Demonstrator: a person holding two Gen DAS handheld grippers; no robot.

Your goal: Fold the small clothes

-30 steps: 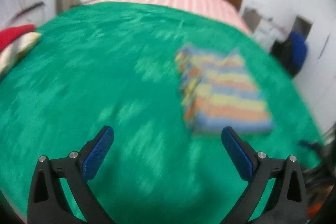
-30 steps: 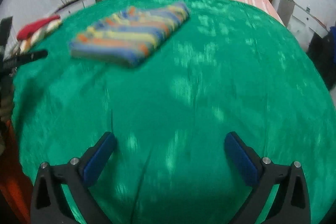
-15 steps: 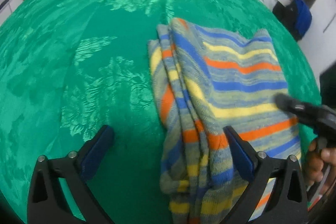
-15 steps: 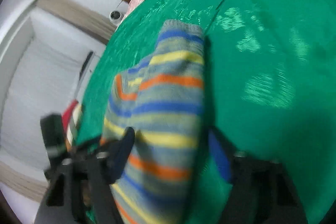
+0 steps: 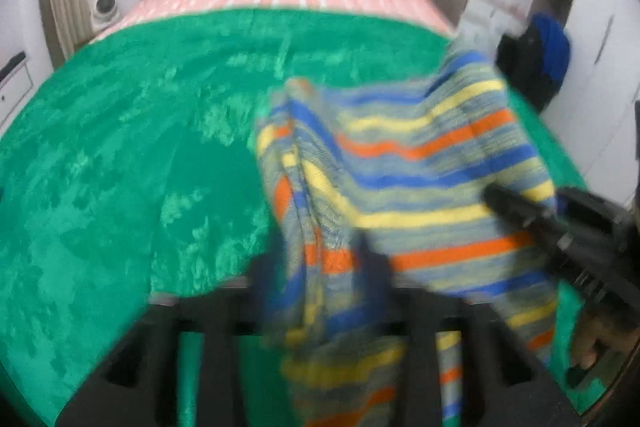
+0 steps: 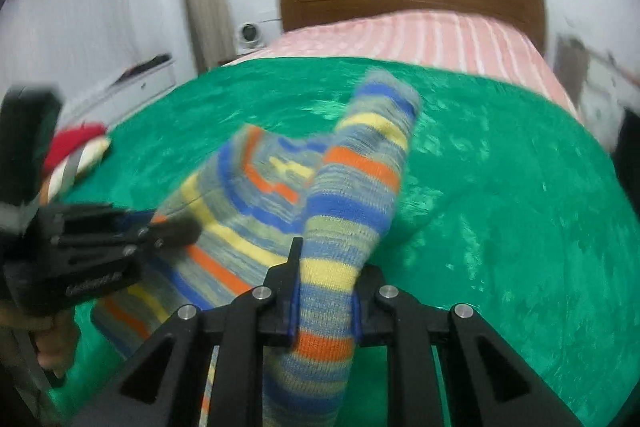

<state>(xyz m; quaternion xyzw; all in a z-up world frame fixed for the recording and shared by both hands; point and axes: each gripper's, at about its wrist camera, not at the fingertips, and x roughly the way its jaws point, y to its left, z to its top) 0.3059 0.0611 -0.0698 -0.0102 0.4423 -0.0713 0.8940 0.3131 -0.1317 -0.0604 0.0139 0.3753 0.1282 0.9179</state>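
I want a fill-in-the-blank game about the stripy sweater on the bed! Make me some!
1. Both the left gripper and the right gripper are shut on the striped ____.
2. The blanket spread over the bed is coloured ____.
3. At the far end of the bed stands a brown wooden ____.
4. In the right wrist view, the red cloth lies at the blanket's ____ edge.

Missing words: sweater; green; headboard; left
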